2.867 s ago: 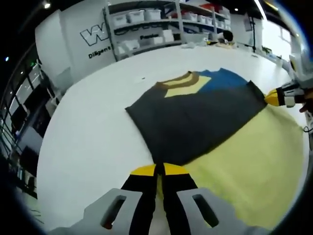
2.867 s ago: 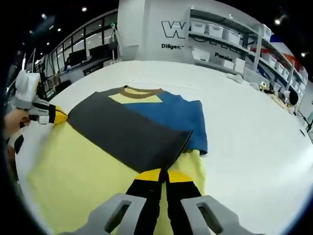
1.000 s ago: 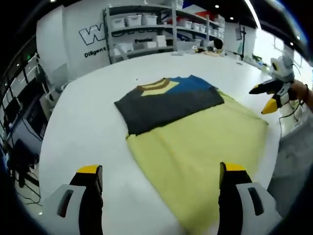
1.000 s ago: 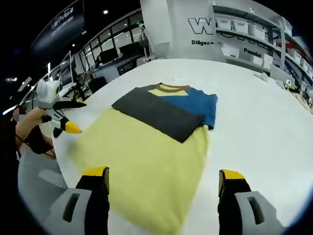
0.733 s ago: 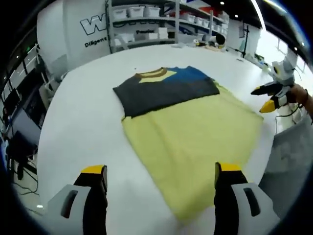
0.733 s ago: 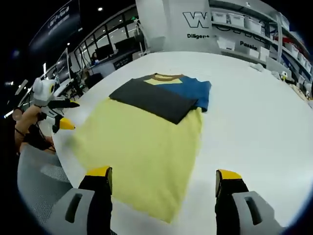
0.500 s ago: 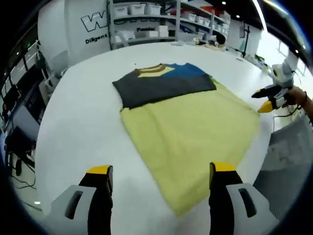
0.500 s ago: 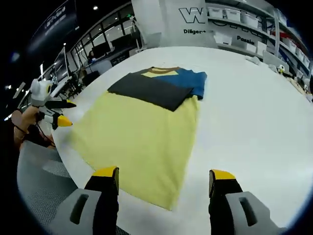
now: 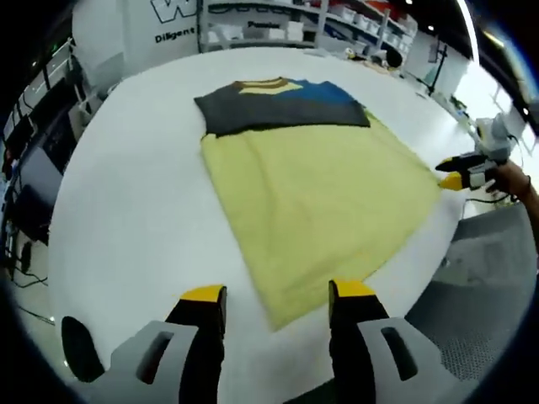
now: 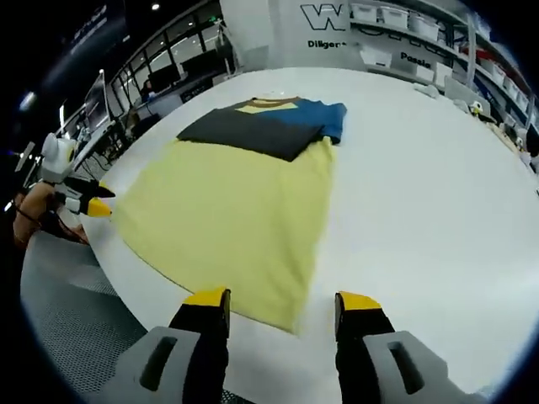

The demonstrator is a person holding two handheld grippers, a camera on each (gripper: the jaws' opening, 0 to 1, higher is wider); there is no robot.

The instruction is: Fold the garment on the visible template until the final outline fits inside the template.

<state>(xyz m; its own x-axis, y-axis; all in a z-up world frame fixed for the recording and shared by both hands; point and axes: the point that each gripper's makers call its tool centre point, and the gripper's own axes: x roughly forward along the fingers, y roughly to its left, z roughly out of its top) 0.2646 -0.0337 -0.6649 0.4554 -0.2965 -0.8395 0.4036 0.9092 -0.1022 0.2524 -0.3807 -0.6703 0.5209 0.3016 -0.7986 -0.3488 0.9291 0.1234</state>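
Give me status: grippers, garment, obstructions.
Left gripper and right gripper open, each at a near corner of the yellow garment. Folded dark-and-blue shirt lies on its far end. No obstruction on white table.

A large white round table (image 9: 126,210) carries the work, its rim curving toward a grey perforated floor (image 10: 76,328) at 7 o'clock in the right gripper view. At 12 o'clock in both views stand metal shelves with white bins (image 10: 396,21) beside a white wall with dark lettering (image 9: 181,13). Desks with dark monitors (image 10: 181,71) sit at 10 o'clock.
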